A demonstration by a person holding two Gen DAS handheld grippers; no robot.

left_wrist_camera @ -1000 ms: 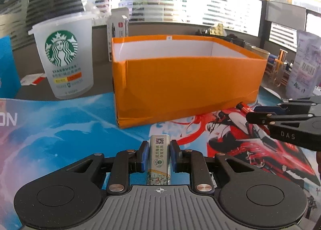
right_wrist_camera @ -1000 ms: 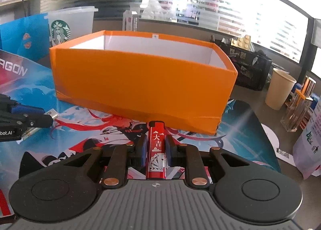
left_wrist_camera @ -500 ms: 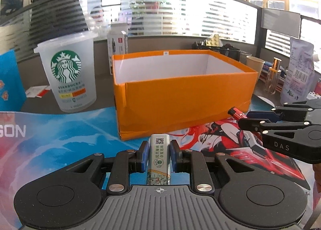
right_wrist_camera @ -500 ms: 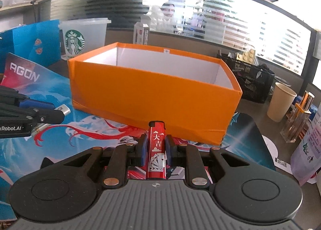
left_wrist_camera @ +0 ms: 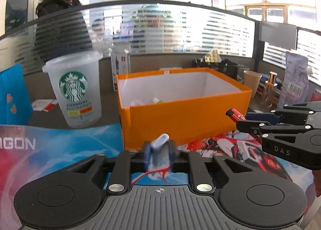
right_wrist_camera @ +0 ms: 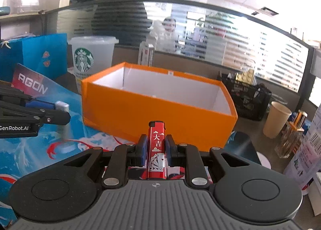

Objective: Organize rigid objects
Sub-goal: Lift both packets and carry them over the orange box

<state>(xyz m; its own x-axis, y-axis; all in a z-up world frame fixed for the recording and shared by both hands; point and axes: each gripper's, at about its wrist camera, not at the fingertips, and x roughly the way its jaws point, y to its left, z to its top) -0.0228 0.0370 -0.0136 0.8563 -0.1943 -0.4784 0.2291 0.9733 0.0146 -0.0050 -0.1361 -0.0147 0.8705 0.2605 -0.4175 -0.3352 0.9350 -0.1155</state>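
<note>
Two lighters are held off the mat, one in each gripper. The red lighter is clamped between the narrow jaws of the right gripper, its cap pointing to 12 o'clock at the box. The pale lighter, blurred, is seen between the pads of the left gripper; those jaws have just been closing and are now pressed on it. In the left wrist view the box is at 12 o'clock, some small items lying inside; a cup stands at 10 o'clock, and the right gripper at 3 o'clock.
</note>
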